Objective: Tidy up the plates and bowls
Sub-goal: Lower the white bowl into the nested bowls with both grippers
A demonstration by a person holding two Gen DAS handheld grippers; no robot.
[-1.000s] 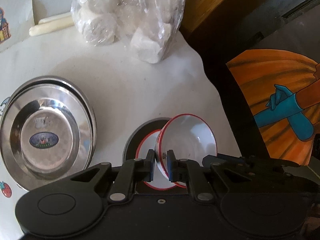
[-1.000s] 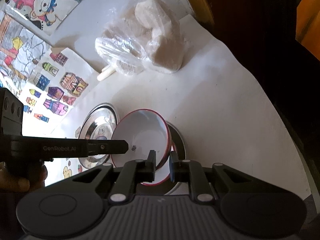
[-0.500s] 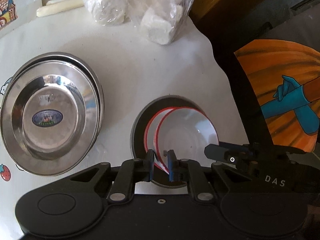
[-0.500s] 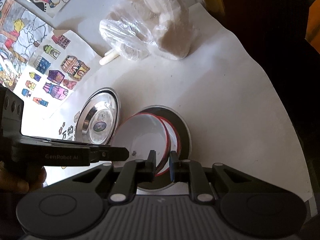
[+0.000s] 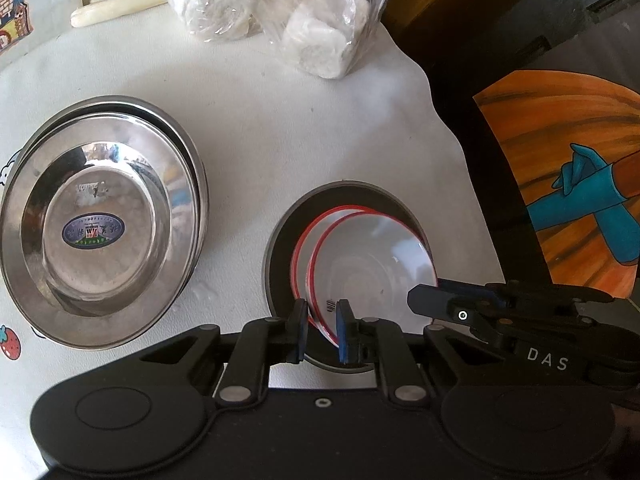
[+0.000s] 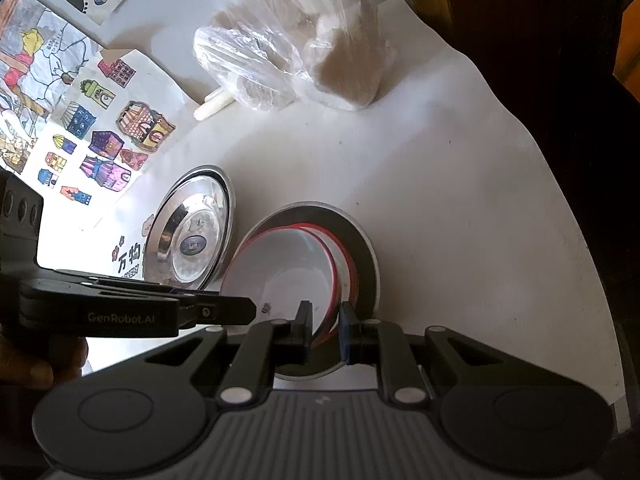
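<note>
A white bowl with a red rim (image 5: 372, 264) rests nested in a second bowl of the same kind (image 5: 298, 256), which lies on a dark grey plate (image 5: 280, 240). My left gripper (image 5: 322, 330) is shut on the top bowl's near rim. From the right side, my right gripper (image 6: 324, 330) is shut on the same bowl (image 6: 288, 268), with the rim between its pads. To the left of the bowls lies a stack of shiny steel plates (image 5: 96, 216), also in the right wrist view (image 6: 192, 236).
At the back of the white table stands a clear plastic bag of white rolls (image 5: 280, 12), with cream sticks (image 5: 116, 4) beside it. The table's edge (image 5: 452, 140) curves close on the right, dark beyond it. Coloured drawings (image 6: 80, 120) cover the left side.
The top bowl was tilted up above the lower one; it has come down and now sits level inside it. Both grippers came down with it, still on its rim.
</note>
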